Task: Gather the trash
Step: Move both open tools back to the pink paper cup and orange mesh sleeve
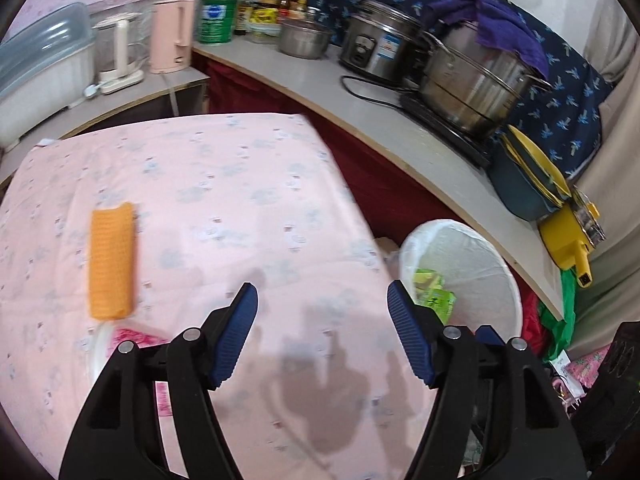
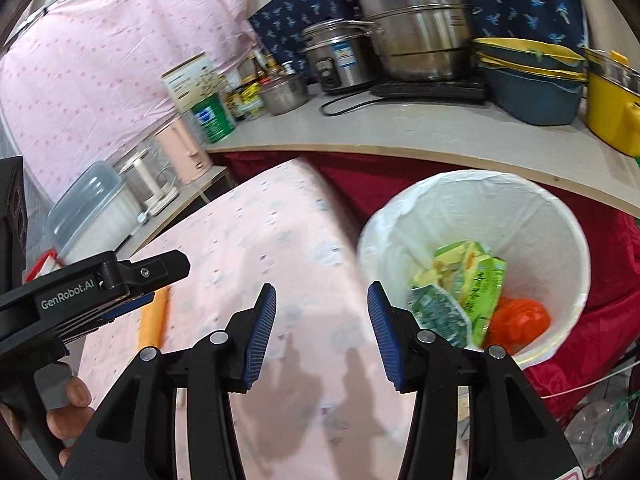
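A white-lined trash bin point(image 2: 560, 232) stands on the floor beside the pink-clothed table point(image 1: 224, 184); it also shows in the left wrist view point(image 1: 496, 272). Green wrappers point(image 2: 468, 280) and an orange item point(image 2: 520, 316) lie inside it. An orange folded cloth point(image 1: 111, 264) lies on the table's left part; it also shows in the right wrist view point(image 2: 154, 320). My left gripper point(image 1: 322, 300) is open and empty above the table. My right gripper point(image 2: 322, 300) is open and empty over the table edge, left of the bin. The left gripper's body point(image 2: 96, 292) shows at the right wrist view's left.
A counter point(image 1: 380, 120) curves behind with steel pots point(image 1: 476, 80), a rice cooker point(image 1: 380, 44), a pink kettle point(image 1: 172, 36), jars, and blue and yellow bowls point(image 1: 528, 184). A pink wrapper and white item point(image 1: 132, 340) lie by the left fingers. A plastic bottle point(image 2: 596, 424) lies on the floor.
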Available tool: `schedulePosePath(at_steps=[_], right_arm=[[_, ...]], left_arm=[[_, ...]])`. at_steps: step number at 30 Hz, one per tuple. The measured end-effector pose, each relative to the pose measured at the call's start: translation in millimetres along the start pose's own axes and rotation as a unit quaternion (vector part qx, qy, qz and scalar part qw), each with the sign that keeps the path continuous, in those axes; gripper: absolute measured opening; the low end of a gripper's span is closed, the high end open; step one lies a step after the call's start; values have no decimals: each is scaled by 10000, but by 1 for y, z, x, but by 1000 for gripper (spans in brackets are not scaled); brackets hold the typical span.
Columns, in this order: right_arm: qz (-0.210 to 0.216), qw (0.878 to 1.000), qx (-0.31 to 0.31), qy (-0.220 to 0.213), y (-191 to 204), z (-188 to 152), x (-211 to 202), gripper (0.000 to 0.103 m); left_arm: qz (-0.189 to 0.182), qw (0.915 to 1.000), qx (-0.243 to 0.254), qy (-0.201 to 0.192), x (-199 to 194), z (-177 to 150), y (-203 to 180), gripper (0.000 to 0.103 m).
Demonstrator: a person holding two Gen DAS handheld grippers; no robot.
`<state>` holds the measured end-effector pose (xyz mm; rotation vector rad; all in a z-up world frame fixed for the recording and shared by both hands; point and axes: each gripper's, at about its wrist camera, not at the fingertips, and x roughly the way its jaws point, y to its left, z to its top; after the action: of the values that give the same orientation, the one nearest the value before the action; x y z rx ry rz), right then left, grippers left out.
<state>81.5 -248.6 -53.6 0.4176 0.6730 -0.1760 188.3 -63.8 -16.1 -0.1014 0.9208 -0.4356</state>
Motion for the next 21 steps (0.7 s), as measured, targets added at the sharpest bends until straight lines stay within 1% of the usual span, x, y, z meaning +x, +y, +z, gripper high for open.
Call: schedulePosePath(at_steps=[4, 6, 10, 16, 21], right_arm=[[187, 9994, -272, 132, 36, -12, 5, 56], [270, 9986, -403, 203, 55, -21, 7, 61], [460, 9962, -646, 365, 91, -37, 13, 66], [764, 9895, -1051, 633, 144, -65, 20, 67], [927, 9809, -1465, 887, 188, -94, 28, 67]], left_arm=[[250, 9994, -248, -68, -17, -7, 40, 72], [456, 9982, -373, -106, -25, -12, 61, 75], [884, 9941, -616, -153, -43, -23, 105, 76], [1466, 9846, -941, -158, -64, -37, 161, 76], [1693, 9780, -1212, -126, -79, -50, 198, 76]])
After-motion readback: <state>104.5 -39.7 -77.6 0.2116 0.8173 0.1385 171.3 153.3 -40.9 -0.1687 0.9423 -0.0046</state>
